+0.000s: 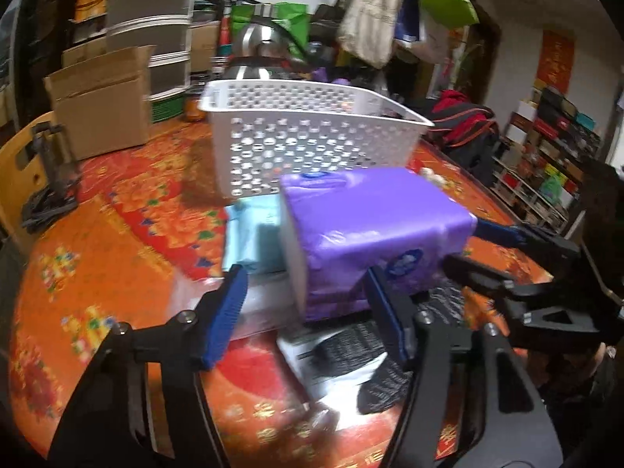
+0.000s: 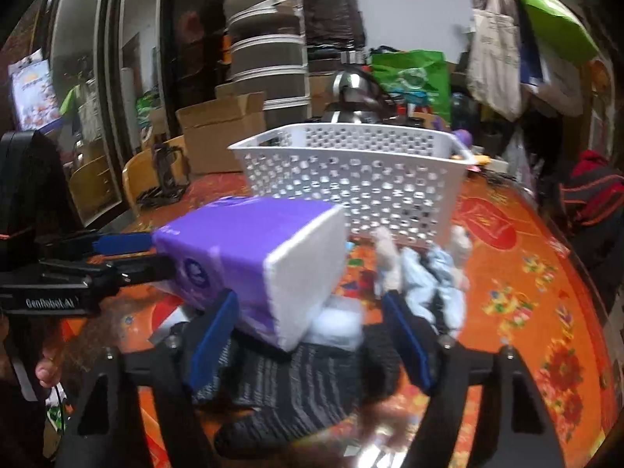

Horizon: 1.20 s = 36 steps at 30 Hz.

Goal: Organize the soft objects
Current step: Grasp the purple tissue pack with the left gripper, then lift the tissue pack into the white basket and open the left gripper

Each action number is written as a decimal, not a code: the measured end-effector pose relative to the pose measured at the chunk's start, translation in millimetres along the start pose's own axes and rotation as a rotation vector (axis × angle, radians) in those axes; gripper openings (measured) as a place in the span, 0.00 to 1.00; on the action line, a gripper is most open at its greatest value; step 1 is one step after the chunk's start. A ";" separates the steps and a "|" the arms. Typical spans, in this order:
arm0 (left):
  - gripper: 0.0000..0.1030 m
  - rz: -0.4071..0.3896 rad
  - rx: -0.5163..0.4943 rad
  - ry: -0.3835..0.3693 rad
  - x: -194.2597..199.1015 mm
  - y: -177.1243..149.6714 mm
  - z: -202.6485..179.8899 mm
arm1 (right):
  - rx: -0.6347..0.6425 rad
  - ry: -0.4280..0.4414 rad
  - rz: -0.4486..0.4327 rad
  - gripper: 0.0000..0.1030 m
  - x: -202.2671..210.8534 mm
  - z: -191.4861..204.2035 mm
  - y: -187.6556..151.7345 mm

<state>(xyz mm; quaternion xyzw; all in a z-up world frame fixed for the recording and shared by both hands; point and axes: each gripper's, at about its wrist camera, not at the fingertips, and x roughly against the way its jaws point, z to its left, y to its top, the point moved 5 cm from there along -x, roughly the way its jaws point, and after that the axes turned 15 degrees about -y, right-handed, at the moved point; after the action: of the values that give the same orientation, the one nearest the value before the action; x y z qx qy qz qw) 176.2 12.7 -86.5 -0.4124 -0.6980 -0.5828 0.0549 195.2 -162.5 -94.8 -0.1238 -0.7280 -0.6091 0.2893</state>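
The round worktop (image 1: pixel 117 234), under an orange and red flowered cloth, has open surface to the left and right, though its far edge is crowded with a cardboard box (image 1: pixel 105 109) and other clutter. The white perforated basket (image 1: pixel 304 136) stands upright beyond the pile, its mouth open and nothing visible over its near wall, so the way there runs forward and up over that rim. Just in front of it lies the purple tissue pack (image 1: pixel 374 226), tilted and propped on other soft things. Its long axis runs crosswise between the two tools, with the white end face towards the right gripper (image 2: pixel 310 298) and the printed purple end towards the left gripper (image 1: pixel 306 273). Under the pack are a black knitted item (image 2: pixel 296 382) and a pale blue packet (image 1: pixel 253 234), and a crumpled light blue cloth (image 2: pixel 433 273) lies near the basket's foot. Each tool's own camera shows its jaws spread wide and pinching nothing, with the pack just ahead and partly between them. Each tool's tips seem to reach one end of the pack, but motion blur leaves contact uncertain. Both are about equally near. Gripping across the pack's short width looks the likelier way to lift it.
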 end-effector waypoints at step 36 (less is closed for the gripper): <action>0.33 -0.001 -0.007 -0.041 -4.6 3.9 -23.0 | 0.006 0.062 -0.002 0.51 0.8 15.9 12.1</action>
<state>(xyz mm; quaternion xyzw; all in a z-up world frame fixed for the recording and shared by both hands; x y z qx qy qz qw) 172.4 -9.4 -78.8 -0.4243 -0.6971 -0.5766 0.0389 196.7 -144.6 -85.9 -0.1030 -0.7206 -0.6108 0.3116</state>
